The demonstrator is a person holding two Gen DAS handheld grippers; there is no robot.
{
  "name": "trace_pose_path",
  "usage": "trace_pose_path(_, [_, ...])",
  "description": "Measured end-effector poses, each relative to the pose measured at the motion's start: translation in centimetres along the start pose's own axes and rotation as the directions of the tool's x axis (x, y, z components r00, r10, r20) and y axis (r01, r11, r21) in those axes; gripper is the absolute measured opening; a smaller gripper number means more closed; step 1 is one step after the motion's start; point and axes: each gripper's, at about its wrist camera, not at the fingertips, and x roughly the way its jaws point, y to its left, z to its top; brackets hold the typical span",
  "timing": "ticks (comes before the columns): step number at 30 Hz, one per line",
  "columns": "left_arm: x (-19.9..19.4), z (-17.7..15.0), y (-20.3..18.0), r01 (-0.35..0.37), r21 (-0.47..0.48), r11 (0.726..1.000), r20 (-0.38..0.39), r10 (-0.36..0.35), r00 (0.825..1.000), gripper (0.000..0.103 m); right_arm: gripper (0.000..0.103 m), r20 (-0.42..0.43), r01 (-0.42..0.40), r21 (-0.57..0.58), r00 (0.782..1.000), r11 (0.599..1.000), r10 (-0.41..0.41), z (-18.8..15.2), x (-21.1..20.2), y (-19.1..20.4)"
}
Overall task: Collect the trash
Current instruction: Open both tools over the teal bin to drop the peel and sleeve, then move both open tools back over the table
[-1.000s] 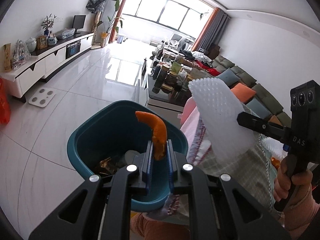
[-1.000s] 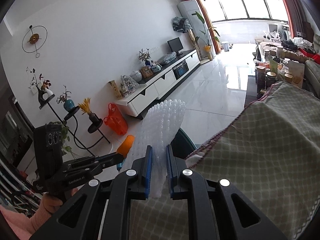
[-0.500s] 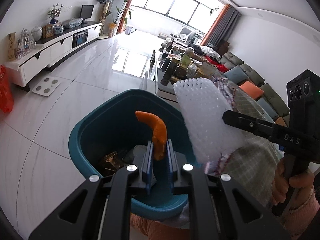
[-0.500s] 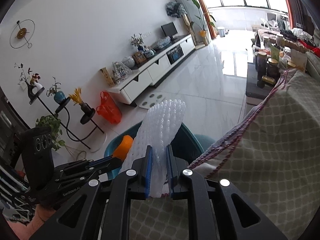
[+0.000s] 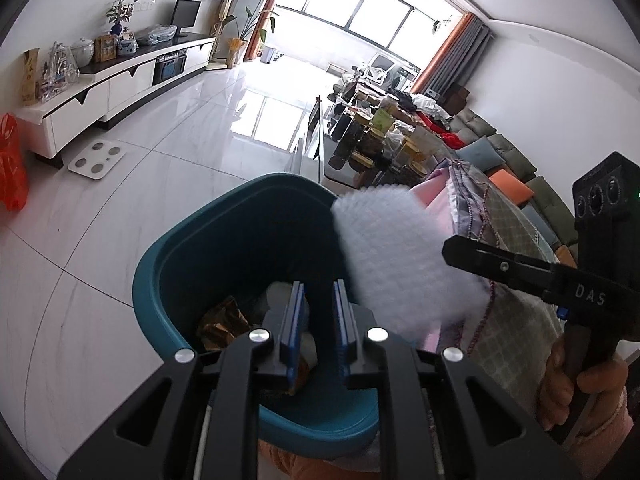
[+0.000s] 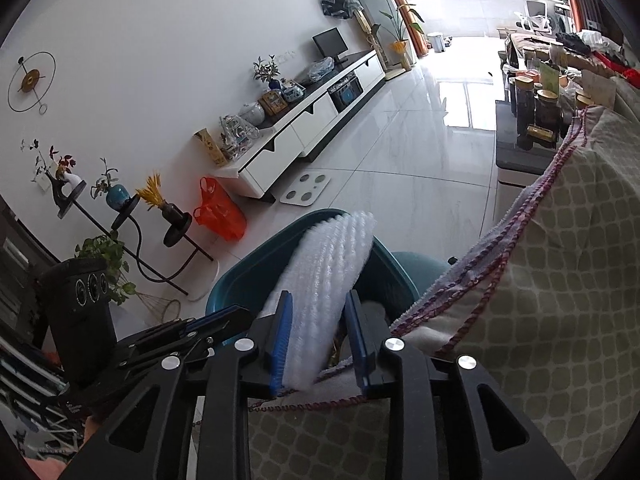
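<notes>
Gone from the left gripper [image 5: 318, 320] was the curved orange peel it had pinched a moment before; its blue pads stood a little apart with nothing between them, right over the teal bin [image 5: 176, 264]. That bin was smooth plastic, rounded, with crumpled brown scraps at the bottom. The right gripper [image 6: 318, 338] was opening its jaws. The white foam sheet [image 6: 324, 276], soft and bumpy all over, was between the two fingers, leaning on the left pad and clear of the other. Its long side pointed up and away from the gripper, across the bin's mouth, beside a checked cloth [image 6: 560, 280].
</notes>
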Motion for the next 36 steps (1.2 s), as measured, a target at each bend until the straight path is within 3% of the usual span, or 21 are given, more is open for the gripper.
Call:
trace_pose_path(2, [-0.3, 0.1, 0.0, 0.000, 0.004, 1.000, 0.008, 0.000, 1.000, 0.016, 0.040, 0.000, -0.002, 0.002, 1.000, 1.000, 0.002, 0.0, 0.0, 0.0])
trace_pose_path(8, [-1.2, 0.3, -0.6, 0.002, 0.009, 1.000, 0.033, -0.003, 0.999, 0.016, 0.040, 0.012, -0.012, 0.003, 1.000, 1.000, 0.012, -0.2, -0.8, -0.1])
trace_pose_path(14, [-2.8, -0.2, -2.2, 0.029, 0.061, 0.998, 0.077, -0.034, 0.996, 0.030, 0.040, 0.051, -0.014, -0.010, 0.999, 1.000, 0.014, -1.1, -2.9, -0.1])
trace_pose_path(20, [-4.0, -0.7, -5.6, 0.097, 0.154, 0.983, 0.106, -0.114, 0.988, 0.045, 0.040, 0.127, 0.008, -0.056, 0.992, 0.998, -0.001, -2.5, -7.1, 0.2])
trace_pose_path(24, [-4.0, -1.2, -8.9, 0.168, 0.225, 0.960, 0.097, -0.194, 0.976, 0.051, 0.040, 0.196, 0.053, -0.053, 0.980, 0.997, -0.042, -3.8, -11.0, -0.7])
trace_pose_path(29, [-3.1, -2.3, -14.0, 0.263, 0.324, 0.909, 0.042, -0.292, 0.956, 0.053, 0.040, 0.270, 0.114, -0.005, 0.957, 0.993, -0.108, -5.7, -15.6, -2.6])
trace_pose_path(36, [-1.0, -4.1, -20.5, 0.361, 0.414, 0.836, -0.052, -0.374, 0.926, 0.053, 0.040, 0.353, 0.218, 0.109, 0.904, 0.970, -0.243, -9.4, -22.0, -6.2])
